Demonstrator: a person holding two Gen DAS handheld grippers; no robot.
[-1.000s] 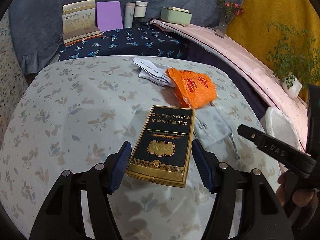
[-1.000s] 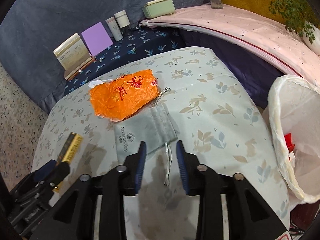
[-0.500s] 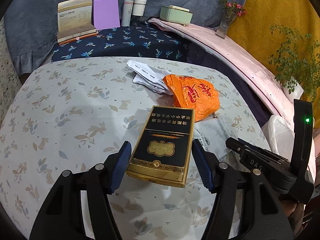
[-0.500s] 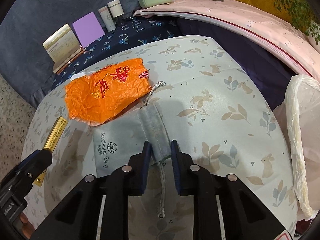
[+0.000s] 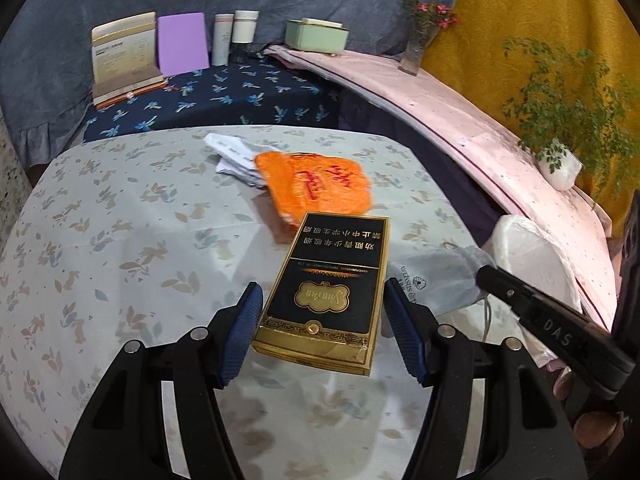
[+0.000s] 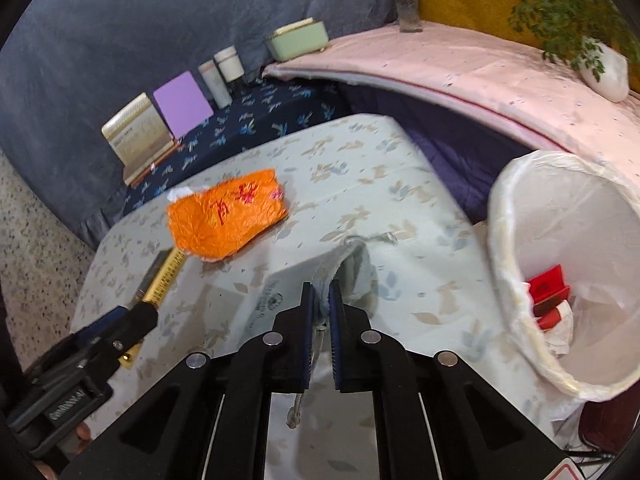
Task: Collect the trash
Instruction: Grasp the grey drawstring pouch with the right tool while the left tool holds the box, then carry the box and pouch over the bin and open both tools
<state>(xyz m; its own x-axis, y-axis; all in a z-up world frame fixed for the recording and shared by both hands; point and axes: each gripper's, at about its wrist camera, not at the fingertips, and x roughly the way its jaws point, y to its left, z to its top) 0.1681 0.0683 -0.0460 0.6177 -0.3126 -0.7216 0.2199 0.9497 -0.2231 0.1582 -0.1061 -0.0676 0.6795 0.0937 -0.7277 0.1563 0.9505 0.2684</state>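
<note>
My left gripper (image 5: 322, 332) is shut on a black-and-gold cigarette box (image 5: 328, 292) and holds it above the floral table (image 5: 120, 248). The box also shows edge-on in the right wrist view (image 6: 162, 276). My right gripper (image 6: 324, 308) is shut on the gathered neck of a grey drawstring pouch (image 6: 288, 288) and lifts it off the table; the pouch also shows in the left wrist view (image 5: 436, 280). An orange crumpled bag (image 5: 316, 188) (image 6: 226, 218) lies mid-table with white crumpled paper (image 5: 234, 156) behind it.
A white-lined trash bin (image 6: 560, 264) holding red and white scraps stands off the table's right edge. Behind the table a dark bench carries a booklet (image 5: 124, 56), purple card (image 5: 183, 44), tubes and a green box (image 5: 316, 36). A plant (image 5: 560, 120) sits on the pink ledge.
My right gripper has closed on the pouch's neck and raised it, swinging right toward the bin. My left gripper still holds the cigarette box and has shifted slightly.
</note>
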